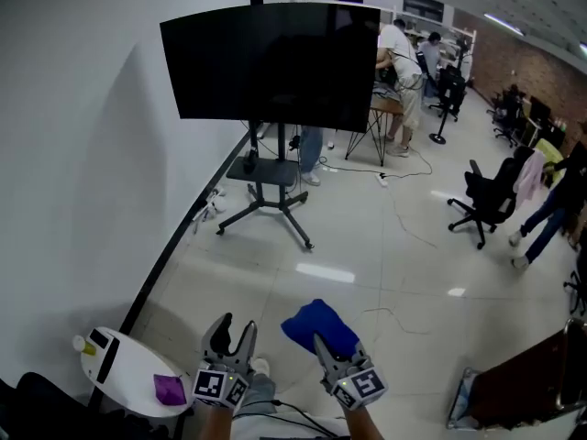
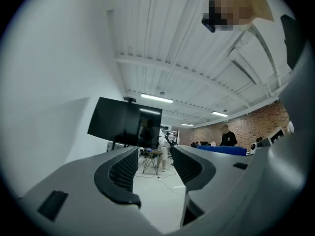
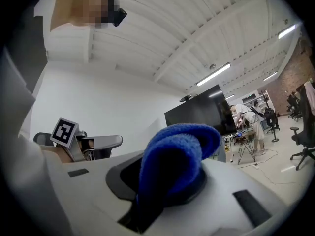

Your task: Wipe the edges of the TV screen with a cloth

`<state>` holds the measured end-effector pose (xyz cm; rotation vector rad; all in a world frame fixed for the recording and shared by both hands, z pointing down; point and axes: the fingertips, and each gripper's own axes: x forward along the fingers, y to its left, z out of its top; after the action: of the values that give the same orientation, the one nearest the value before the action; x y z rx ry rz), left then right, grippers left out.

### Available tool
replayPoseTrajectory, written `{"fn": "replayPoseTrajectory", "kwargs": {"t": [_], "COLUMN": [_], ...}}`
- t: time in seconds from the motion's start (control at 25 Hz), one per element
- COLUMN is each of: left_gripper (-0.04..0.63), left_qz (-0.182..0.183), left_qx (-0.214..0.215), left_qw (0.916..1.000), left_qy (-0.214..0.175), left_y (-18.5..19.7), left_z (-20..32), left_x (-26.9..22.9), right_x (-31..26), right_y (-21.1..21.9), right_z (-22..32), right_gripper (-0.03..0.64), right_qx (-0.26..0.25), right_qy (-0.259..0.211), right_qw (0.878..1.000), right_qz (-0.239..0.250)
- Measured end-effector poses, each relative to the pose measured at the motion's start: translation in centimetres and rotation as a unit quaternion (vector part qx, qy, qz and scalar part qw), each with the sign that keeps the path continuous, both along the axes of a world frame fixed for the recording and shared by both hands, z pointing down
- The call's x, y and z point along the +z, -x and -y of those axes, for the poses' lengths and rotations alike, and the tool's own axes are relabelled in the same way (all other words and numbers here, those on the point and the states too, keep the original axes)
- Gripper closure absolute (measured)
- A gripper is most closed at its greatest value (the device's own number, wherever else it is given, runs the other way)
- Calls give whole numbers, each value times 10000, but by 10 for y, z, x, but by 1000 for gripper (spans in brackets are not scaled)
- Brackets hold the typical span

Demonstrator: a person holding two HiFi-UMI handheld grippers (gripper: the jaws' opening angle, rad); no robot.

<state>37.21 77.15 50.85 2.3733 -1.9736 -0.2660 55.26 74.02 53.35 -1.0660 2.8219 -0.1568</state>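
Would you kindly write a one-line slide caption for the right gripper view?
The right tongs clamp a blue cloth, with the dark TV screen ahead across the room.

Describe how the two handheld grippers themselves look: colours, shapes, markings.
The left gripper and right gripper are alike: pale grey moulded bodies, each ending in two curved jaws lined with dark pads, visibly ribbed on the left one. Each carries a cube with black-and-white square markers at its base.
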Motion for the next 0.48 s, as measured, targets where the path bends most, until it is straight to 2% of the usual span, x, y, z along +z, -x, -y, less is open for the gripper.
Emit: {"fn": "replayPoseTrajectory", "kwargs": {"t": [0.2,0.36,0.48], "left_gripper": [387,387,387], "left_qz": [258,87,167], "left_qx": [174,282,149], "left_qw": [9993,9994,9995], "left_qy": [-191,-177,-222], "left_y": [45,93,138], "left_z": [80,129,155], "left_x": [-7,-29,-20], "right_x": [-6,-15,-15], "right_y": [46,104,149], "right_z": [80,134,157], "right_gripper": [532,532,532], "right_qx": [171,126,-73], "right_qy": [76,111,142], "right_qw": [9998,9998,9997], "right_qz": [-89,-105,-192]}}
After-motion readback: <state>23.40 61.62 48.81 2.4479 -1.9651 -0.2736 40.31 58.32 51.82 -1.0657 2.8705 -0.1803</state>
